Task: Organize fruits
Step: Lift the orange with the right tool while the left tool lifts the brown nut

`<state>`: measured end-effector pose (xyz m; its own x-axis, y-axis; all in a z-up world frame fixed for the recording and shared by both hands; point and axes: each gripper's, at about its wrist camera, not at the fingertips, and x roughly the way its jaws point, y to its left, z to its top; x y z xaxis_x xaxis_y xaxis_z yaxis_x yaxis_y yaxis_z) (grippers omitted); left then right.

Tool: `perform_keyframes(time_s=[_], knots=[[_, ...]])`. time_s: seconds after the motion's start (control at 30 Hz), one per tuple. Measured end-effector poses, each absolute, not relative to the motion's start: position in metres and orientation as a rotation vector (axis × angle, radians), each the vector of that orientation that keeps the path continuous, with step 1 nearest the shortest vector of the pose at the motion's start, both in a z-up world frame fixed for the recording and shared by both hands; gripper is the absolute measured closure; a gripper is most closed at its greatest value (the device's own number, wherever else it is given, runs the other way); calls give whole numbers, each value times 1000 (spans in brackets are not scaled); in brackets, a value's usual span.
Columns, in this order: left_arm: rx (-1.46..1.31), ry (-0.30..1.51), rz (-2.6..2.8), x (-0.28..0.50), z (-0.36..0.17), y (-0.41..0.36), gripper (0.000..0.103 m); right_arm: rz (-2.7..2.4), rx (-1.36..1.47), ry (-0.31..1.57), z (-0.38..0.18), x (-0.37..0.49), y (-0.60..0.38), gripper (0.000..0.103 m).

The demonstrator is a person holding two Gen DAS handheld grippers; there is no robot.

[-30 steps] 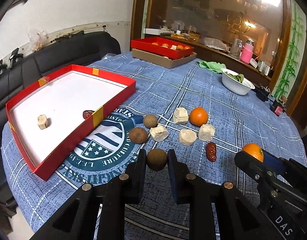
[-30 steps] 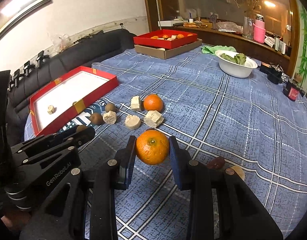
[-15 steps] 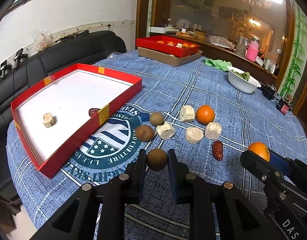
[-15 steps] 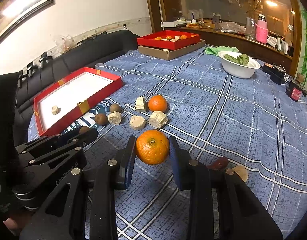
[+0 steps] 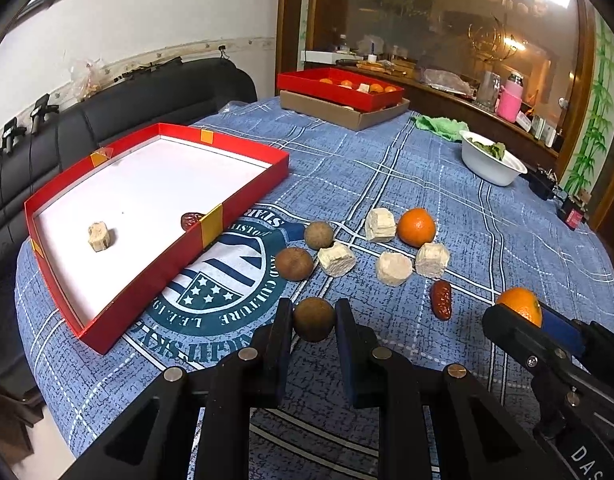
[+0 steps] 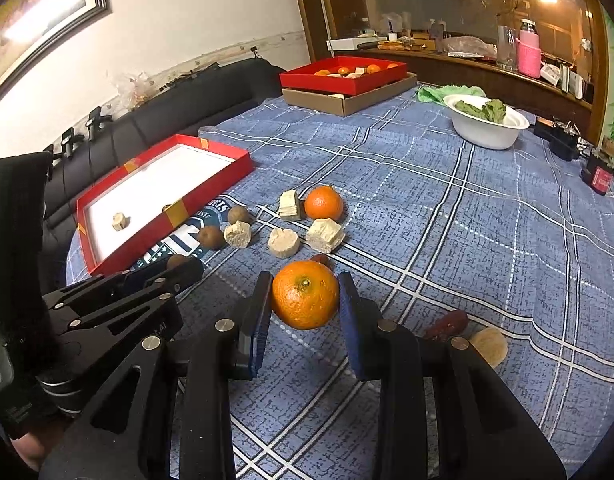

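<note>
My left gripper (image 5: 314, 320) is shut on a round brown fruit (image 5: 313, 319), held above the blue cloth. My right gripper (image 6: 305, 294) is shut on an orange (image 6: 305, 294); in the left wrist view that orange (image 5: 521, 306) shows at the lower right. On the cloth lie two more brown fruits (image 5: 294, 263), a second orange (image 5: 417, 227), several pale cubes (image 5: 337, 259) and a red date (image 5: 441, 300). The red tray (image 5: 243, 196) to the left holds one pale piece (image 5: 100, 236) and a date (image 5: 191, 220).
A second red tray on a cardboard box (image 5: 343, 100) stands at the table's far side, with a white bowl of greens (image 5: 491, 160) and a green cloth (image 5: 441, 126). A black sofa (image 5: 107, 104) runs along the left edge. A date and a pale slice (image 6: 489, 344) lie near my right gripper.
Both views have tilted slightly, so the table items sit a little lower in frame. Both grips are unchanged.
</note>
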<state>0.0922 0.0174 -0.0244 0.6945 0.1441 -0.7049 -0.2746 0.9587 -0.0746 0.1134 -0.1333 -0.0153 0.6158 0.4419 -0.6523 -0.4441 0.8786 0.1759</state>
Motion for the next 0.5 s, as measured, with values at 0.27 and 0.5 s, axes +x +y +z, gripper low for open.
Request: perform_keyframes(time_s=[0.27, 0.5], knots=[[-204, 753, 225, 88, -23, 22, 83, 499, -16, 747, -16, 113, -132, 72], [-226, 704, 220, 80, -18, 24, 83, 494, -20, 729, -14, 111, -132, 72]])
